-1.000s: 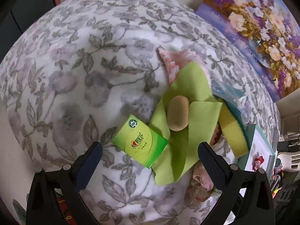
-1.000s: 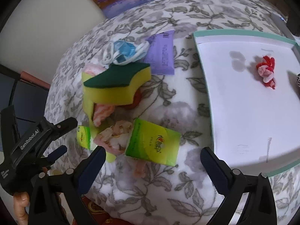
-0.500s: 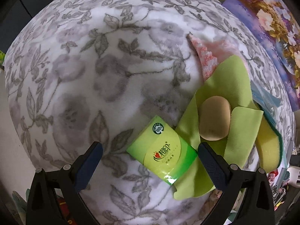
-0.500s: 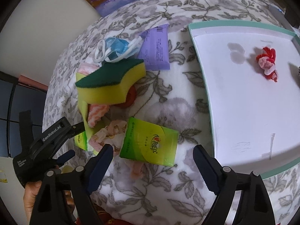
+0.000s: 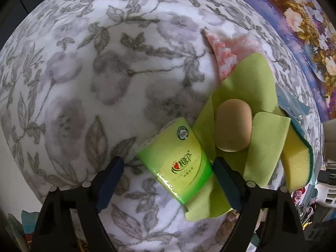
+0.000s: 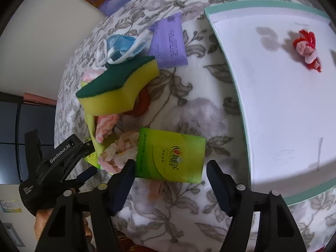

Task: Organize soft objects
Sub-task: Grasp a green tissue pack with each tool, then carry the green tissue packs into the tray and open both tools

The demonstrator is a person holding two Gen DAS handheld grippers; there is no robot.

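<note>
Straddling a green tissue pack each, both grippers stand open and hold nothing: the left gripper (image 5: 169, 169) brackets the tissue pack (image 5: 177, 160) on the side of the yellow sponge (image 6: 119, 86) farthest from the white tray (image 6: 273, 88), the right gripper (image 6: 169, 173) the second tissue pack (image 6: 170, 157) nearer the tray. Closing the left could pinch the green cloth (image 5: 247, 96) beneath and tip the tan pad (image 5: 233, 126). Count: two tissue packs, one sponge, one purple packet (image 6: 169, 42), one face mask (image 6: 119, 46), one red toy (image 6: 307, 49).

Left tool (image 5: 169, 173) gapes around a green tissue pack (image 5: 176, 160); green cloth (image 5: 247, 126) beside it.
</note>
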